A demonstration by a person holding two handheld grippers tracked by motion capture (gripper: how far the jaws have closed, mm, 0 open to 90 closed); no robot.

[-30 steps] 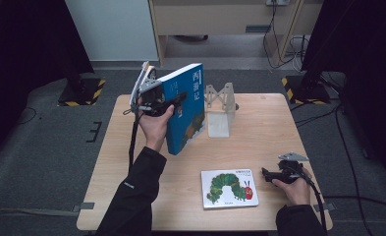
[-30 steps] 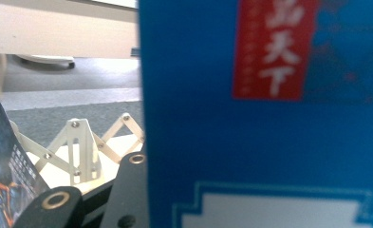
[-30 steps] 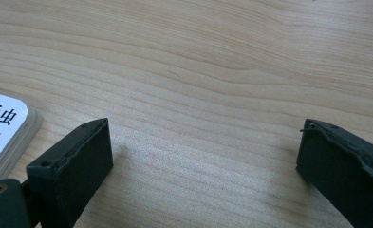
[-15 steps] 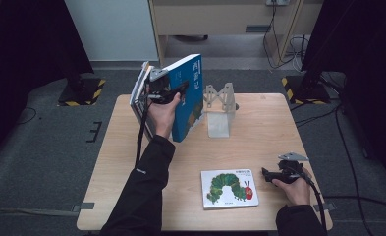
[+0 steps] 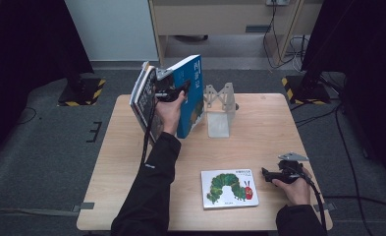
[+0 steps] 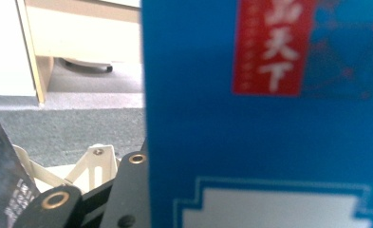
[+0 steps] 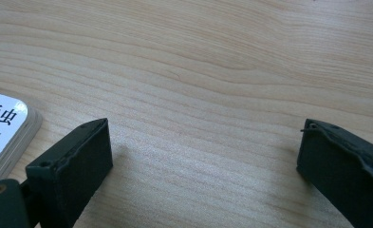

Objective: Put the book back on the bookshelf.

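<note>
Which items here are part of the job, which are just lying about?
In the job:
- blue book, held upright in the left gripper
- dark book beside it in the same grip
- white rack

Lying about:
- caterpillar book, flat on the table
- right gripper, open, resting next to it

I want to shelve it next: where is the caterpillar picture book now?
In the high view, the caterpillar picture book lies flat on the wooden table near its front edge, just left of the open right gripper.
</note>
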